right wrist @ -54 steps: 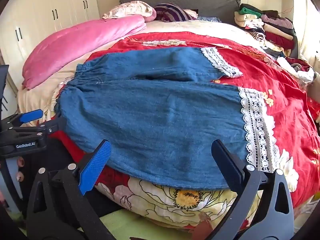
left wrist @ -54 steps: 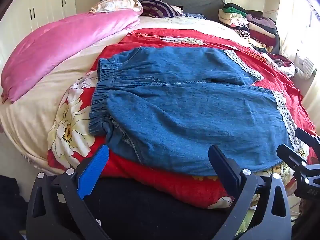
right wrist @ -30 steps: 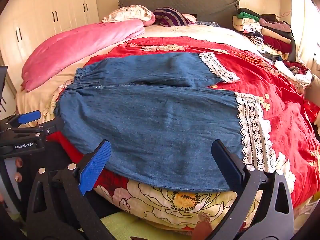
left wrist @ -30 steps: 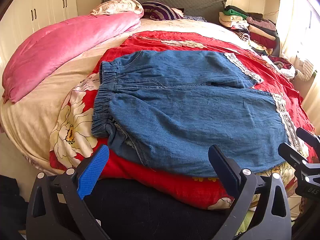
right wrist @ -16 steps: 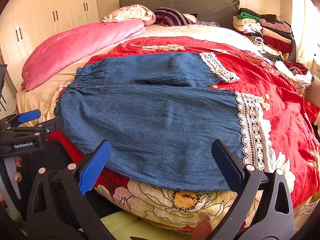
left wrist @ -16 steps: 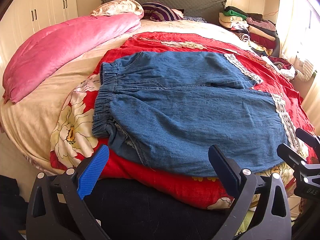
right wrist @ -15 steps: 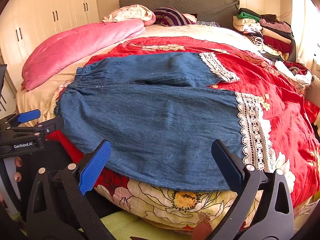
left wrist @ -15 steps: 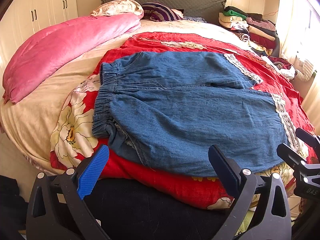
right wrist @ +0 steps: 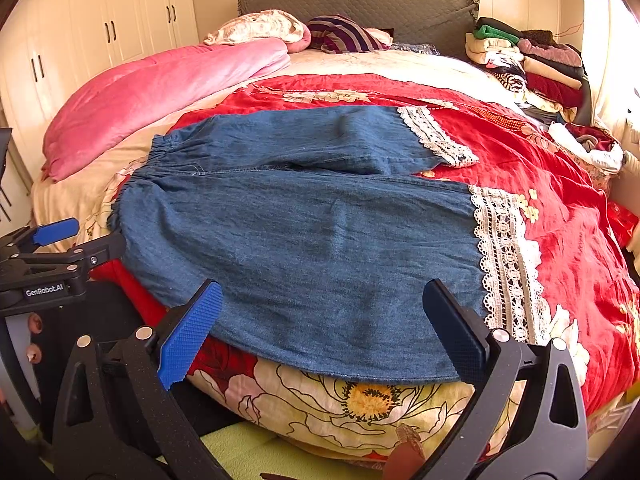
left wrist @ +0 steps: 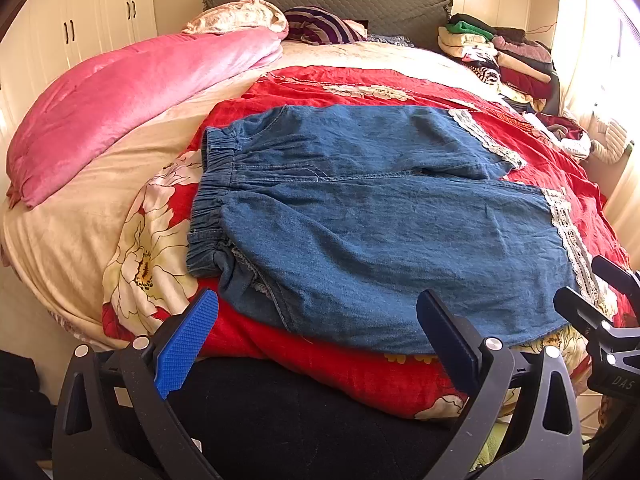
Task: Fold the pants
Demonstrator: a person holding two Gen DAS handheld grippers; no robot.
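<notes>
Blue denim pants [left wrist: 380, 216] with white lace hems [right wrist: 508, 256] lie spread flat on a red floral quilt [left wrist: 400, 84], waistband [left wrist: 212, 196] to the left, both legs pointing right. My left gripper [left wrist: 316, 328] is open and empty, just short of the near pant edge by the waistband end. My right gripper [right wrist: 320, 320] is open and empty, just short of the near leg's lower edge, close to the lace hem. The pants also show in the right wrist view [right wrist: 300, 220]. Each gripper shows at the edge of the other's view.
A pink duvet [left wrist: 120, 96] lies rolled along the bed's left side. Pillows [left wrist: 320, 24] sit at the grey headboard. A stack of folded clothes [left wrist: 500, 56] sits at the far right. White wardrobes [right wrist: 80, 40] stand on the left wall.
Both grippers have drifted only slightly; the pants and grippers stay as they were, with the jaws open throughout.
</notes>
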